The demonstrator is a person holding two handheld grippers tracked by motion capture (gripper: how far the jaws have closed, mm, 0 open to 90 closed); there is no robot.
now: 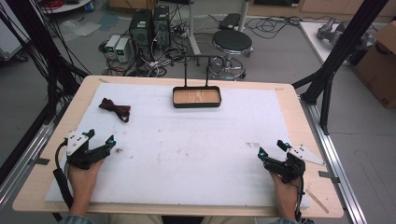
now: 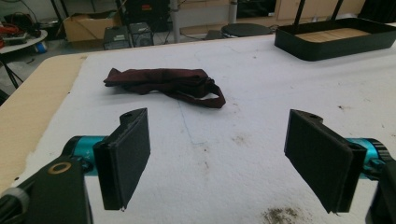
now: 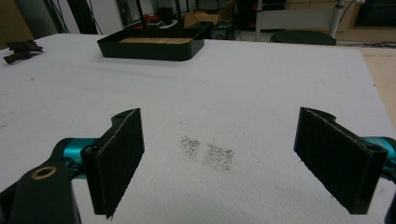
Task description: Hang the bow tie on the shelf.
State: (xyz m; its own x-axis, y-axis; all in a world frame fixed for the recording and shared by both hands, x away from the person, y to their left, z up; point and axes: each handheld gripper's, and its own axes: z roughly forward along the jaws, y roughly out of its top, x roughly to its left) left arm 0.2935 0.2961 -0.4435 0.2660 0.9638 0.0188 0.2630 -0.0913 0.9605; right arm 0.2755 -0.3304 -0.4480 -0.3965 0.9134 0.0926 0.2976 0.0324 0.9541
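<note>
The left gripper (image 1: 100, 139) sits low over the near left part of the bench (image 1: 42, 177), held in the person's left hand (image 1: 83, 179), its jaws spread wide with nothing between them — in the left gripper view the two black pads (image 2: 123, 156) stand well apart above bare white sheet. The right gripper (image 1: 272, 148) rests at the near right in the right hand (image 1: 285, 193), jaws likewise parted and empty, a dark smudge (image 3: 208, 151) on the sheet ahead of them. Beyond the left gripper, toward the far left of the white sheet (image 1: 196, 149), lies a dark red bow tie (image 1: 115, 108), crumpled, its strap trailing. At the far middle stands a black tray (image 1: 196, 97) with a wooden floor — well apart from the bow tie and both grippers.
</note>
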